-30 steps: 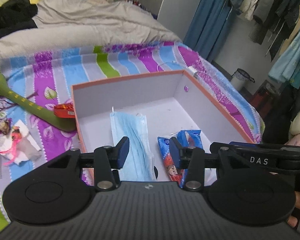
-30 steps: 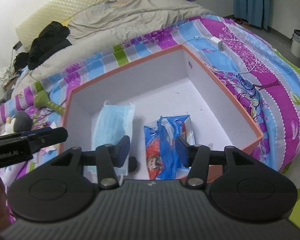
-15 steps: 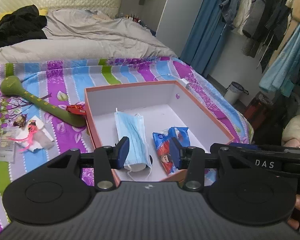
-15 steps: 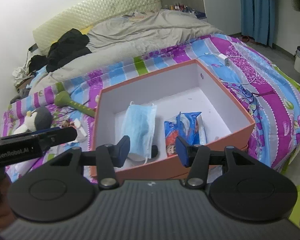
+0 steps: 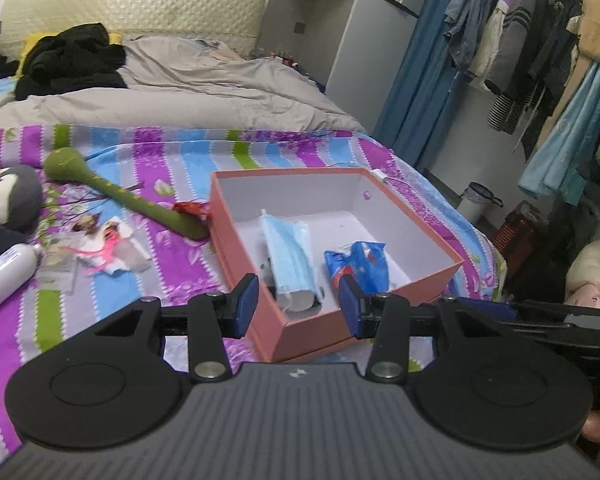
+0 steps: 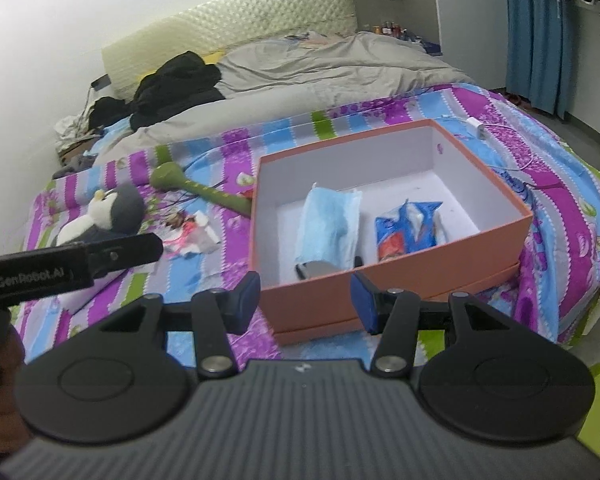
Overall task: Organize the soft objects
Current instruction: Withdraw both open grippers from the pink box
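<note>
At frame centre an orange box (image 5: 380,322) on the striped bed (image 5: 148,276) holds a blue face mask (image 5: 290,252) and blue packet (image 5: 358,260); the left gripper (image 5: 298,306) gapes empty below; a penguin plush (image 5: 8,202) lies at far left.

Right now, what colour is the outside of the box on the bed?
Orange-pink outside, white inside; the box shows best in the right wrist view.

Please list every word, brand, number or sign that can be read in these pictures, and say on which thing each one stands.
"GenRobot.AI": on the side of the left gripper, seen in the right wrist view.
Print on the blue snack packet in the orange box: too blurred to read.
Label on the white bottle: too blurred to read.
Yellow marks along the green plush stick: not legible.
</note>
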The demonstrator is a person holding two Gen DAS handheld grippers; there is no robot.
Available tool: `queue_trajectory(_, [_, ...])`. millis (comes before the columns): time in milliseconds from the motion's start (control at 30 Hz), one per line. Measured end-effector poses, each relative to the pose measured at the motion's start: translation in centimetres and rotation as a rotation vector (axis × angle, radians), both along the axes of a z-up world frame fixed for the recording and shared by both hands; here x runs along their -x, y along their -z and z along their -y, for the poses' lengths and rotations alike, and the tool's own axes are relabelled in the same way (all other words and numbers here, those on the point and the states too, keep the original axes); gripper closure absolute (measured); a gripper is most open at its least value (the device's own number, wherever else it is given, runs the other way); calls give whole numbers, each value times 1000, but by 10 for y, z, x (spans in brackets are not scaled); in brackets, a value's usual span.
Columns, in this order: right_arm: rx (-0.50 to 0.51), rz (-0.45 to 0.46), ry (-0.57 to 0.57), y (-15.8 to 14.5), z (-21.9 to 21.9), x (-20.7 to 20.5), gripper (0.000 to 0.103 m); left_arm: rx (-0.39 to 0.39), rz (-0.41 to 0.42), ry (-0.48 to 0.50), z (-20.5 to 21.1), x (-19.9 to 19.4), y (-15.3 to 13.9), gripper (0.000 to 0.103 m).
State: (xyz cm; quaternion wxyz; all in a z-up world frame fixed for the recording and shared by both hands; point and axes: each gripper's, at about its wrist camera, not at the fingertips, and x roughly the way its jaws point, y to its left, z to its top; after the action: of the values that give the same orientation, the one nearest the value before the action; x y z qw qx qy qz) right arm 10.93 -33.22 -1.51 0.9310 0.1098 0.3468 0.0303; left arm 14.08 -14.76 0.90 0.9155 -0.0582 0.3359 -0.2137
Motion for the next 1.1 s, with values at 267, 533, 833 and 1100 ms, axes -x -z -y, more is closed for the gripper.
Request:
queue_trajectory(267, [-13,26,-44,9,-26,25,50,-26,7,-39,-38,38,6,53])
queue_trajectory(533, [27,47,-118,16,-62,46,50,-4,2,-134,-76,71,22,53])
queue_trajectory(833, [17,52,-219,29,-108,44,50,-22,25,-254,-126,102,38,50])
queue_trajectory(1100, [46,33,-253,50,-138,34,50,-39,-2,-298,-159,100,60,49])
